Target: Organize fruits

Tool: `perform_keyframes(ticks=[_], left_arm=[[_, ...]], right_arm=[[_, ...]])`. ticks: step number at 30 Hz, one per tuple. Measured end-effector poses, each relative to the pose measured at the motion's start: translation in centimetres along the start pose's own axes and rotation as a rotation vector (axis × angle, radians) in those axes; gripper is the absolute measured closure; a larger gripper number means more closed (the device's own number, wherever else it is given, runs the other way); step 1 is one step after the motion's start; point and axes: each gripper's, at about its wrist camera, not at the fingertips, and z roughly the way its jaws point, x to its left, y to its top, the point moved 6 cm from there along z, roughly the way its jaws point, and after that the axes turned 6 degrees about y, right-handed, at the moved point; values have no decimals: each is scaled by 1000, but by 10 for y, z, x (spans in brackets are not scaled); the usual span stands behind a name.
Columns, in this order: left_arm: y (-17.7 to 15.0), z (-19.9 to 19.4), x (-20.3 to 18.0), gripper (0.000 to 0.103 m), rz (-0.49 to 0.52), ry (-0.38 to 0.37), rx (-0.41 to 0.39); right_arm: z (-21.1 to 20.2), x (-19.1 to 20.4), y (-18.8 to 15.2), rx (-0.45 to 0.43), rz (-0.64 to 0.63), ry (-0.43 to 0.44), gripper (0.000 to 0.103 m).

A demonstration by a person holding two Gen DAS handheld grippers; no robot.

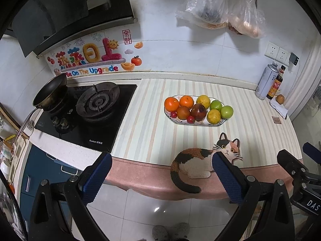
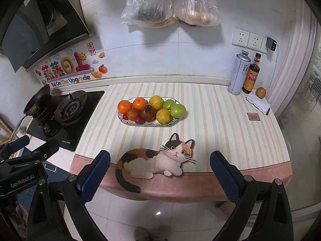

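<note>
A patterned oval plate (image 1: 217,123) (image 2: 172,123) sits on the striped counter, filled with several fruits: oranges (image 1: 171,104) (image 2: 124,106), yellow citrus (image 1: 213,116) (image 2: 164,116), green fruits (image 1: 227,111) (image 2: 178,110), a dark red pomegranate (image 1: 198,111) (image 2: 148,112) and small red fruits. A lone brown fruit (image 1: 280,98) (image 2: 260,92) sits at the far right on a white cloth. My left gripper (image 1: 161,165) and right gripper (image 2: 160,165) are both open and empty, held in front of the counter edge, well short of the plate.
A cat-shaped mat (image 1: 202,159) (image 2: 156,158) lies at the front edge. A gas stove (image 1: 96,104) with a pan (image 1: 50,90) is on the left. A can (image 2: 239,72) and sauce bottle (image 2: 251,74) stand at the back right. Plastic bags (image 2: 170,4) hang above.
</note>
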Motion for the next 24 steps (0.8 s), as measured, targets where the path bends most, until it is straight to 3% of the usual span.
perform_keyframes(ticks=[24], left_arm=[[-3, -10, 1, 1, -10, -3, -5]], right_arm=[[-7, 7, -2, -7, -4, -1, 1]])
